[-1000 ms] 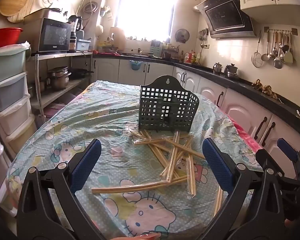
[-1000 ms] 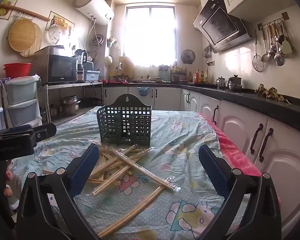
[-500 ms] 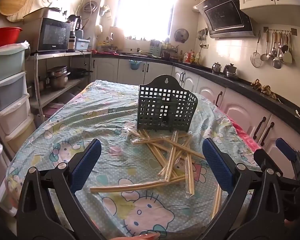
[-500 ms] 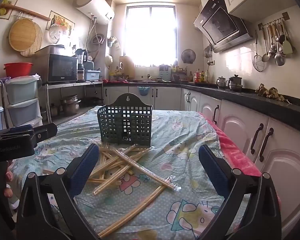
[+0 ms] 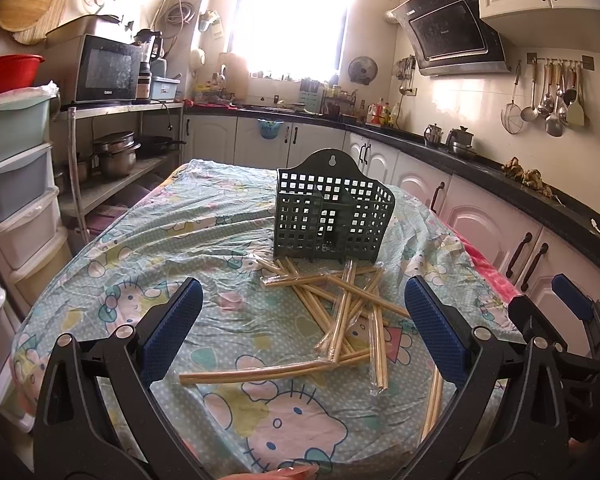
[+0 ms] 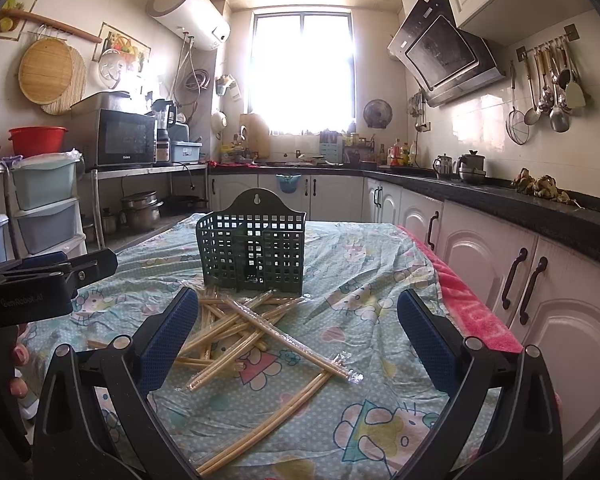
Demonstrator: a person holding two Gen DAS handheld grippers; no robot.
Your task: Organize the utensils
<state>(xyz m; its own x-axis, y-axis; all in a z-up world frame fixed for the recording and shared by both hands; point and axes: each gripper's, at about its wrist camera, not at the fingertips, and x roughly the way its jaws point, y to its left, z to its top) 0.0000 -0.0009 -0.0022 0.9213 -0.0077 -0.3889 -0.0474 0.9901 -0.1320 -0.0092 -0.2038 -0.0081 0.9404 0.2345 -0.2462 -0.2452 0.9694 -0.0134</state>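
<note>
Wrapped chopsticks (image 5: 340, 312) lie scattered near a green mesh caddy (image 5: 332, 216); both grippers, left (image 5: 300, 332) and right (image 6: 296, 336), hover spread, empty. Light, stiff, likely slippery sticks suit mid-length pinching.

The dark green basket (image 5: 332, 216) hides the far ends of the wrapped chopsticks (image 5: 340, 304) behind its base. At 5 o'clock, one chopstick pair (image 5: 434, 404) is partly covered by the left tool's right finger (image 5: 436, 332). In the right wrist view, the left tool (image 6: 40, 284) is cut off at 9 o'clock, and a hand (image 6: 18, 368) beneath shows only fingertips. The basket's contents cannot be made out.
</note>
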